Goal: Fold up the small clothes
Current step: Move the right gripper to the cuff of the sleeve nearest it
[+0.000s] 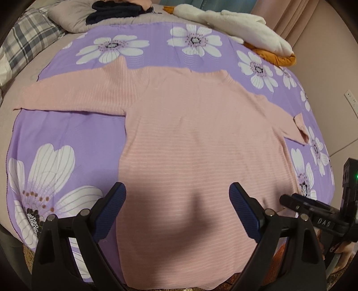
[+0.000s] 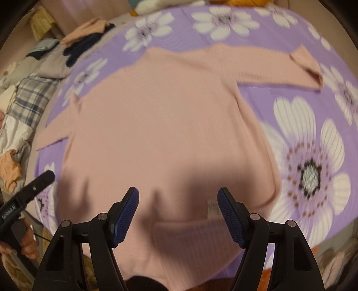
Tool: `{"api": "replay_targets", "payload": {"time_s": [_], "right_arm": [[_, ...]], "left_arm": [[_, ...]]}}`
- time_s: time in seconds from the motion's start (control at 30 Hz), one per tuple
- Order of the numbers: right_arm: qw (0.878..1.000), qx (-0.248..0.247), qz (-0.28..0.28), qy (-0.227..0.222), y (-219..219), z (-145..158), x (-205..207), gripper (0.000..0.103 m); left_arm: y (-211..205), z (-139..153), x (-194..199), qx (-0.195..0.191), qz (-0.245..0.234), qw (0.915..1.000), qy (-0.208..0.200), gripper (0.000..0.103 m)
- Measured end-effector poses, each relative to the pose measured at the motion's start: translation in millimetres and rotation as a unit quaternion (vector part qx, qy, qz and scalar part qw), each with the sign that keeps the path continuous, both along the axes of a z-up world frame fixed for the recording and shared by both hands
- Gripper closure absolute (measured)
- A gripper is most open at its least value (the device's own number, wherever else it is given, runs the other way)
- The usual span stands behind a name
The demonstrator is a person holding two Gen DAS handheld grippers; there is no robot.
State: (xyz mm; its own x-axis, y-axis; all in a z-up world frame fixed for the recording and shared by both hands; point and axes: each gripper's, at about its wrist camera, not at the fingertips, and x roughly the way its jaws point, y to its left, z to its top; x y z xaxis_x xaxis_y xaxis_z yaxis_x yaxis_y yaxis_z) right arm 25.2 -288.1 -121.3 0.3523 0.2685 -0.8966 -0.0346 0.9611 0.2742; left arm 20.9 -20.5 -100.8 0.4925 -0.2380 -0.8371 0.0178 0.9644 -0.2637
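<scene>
A pink ribbed sweater point(image 1: 190, 138) lies flat on a purple sheet with white flowers point(image 1: 85, 134), both sleeves spread sideways. My left gripper point(image 1: 176, 197) hovers open over the sweater's lower left part, nothing between its blue pads. In the right wrist view the same sweater point(image 2: 161, 116) fills the middle, blurred. My right gripper point(image 2: 177, 201) hangs over its lower right part near the hem point(image 2: 190, 232) and a white label point(image 2: 212, 208). Its jaws stand apart and the pads press on nothing. Each gripper's black tip shows at the edge of the other's view.
A white and orange plush toy point(image 1: 241, 29) lies at the sheet's far right edge. Dark and pink folded clothes point(image 1: 111, 13) sit at the far left by a plaid pillow point(image 1: 29, 38). A hand point(image 2: 26, 241) holds the left gripper's handle. A wall point(image 1: 324, 56) stands to the right.
</scene>
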Motion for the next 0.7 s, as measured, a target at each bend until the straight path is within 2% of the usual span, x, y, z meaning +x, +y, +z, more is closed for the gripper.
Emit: {"api": "replay_targets", "payload": {"time_s": [0.17, 0.3, 0.33, 0.37, 0.43, 0.47, 0.53, 0.7], "right_arm": [[0.999, -0.048, 0.008, 0.018, 7, -11, -19, 0.029], [0.998, -0.069, 0.008, 0.014, 7, -16, -27, 0.031], [0.996, -0.084, 0.001, 0.011, 5, -15, -29, 0.042], [0.995, -0.097, -0.004, 0.009, 3, -14, -30, 0.059], [0.995, -0.101, -0.013, 0.005, -5, -11, -34, 0.078], [0.996, -0.086, -0.02, 0.008, -13, -9, -37, 0.085], [0.997, -0.069, -0.038, 0.014, -30, -3, -45, 0.086], [0.992, -0.083, -0.082, 0.039, -65, 0, -73, 0.086]], "left_arm": [[-2, -3, -4, -0.005, -0.011, 0.9999, 0.005, 0.011], [-5, -9, -3, -0.004, -0.016, 0.9998, 0.013, 0.011], [-6, -10, -3, -0.005, -0.019, 0.9997, 0.016, 0.011], [-7, -11, -3, -0.006, -0.022, 0.9996, 0.017, 0.011], [-9, -11, -2, -0.008, -0.027, 0.9994, 0.019, 0.011], [-9, -11, -2, -0.009, -0.029, 0.9994, 0.019, 0.011], [-11, -11, -1, -0.01, -0.033, 0.9992, 0.019, 0.011], [-15, -11, 4, -0.004, -0.039, 0.999, 0.021, 0.011]]}}
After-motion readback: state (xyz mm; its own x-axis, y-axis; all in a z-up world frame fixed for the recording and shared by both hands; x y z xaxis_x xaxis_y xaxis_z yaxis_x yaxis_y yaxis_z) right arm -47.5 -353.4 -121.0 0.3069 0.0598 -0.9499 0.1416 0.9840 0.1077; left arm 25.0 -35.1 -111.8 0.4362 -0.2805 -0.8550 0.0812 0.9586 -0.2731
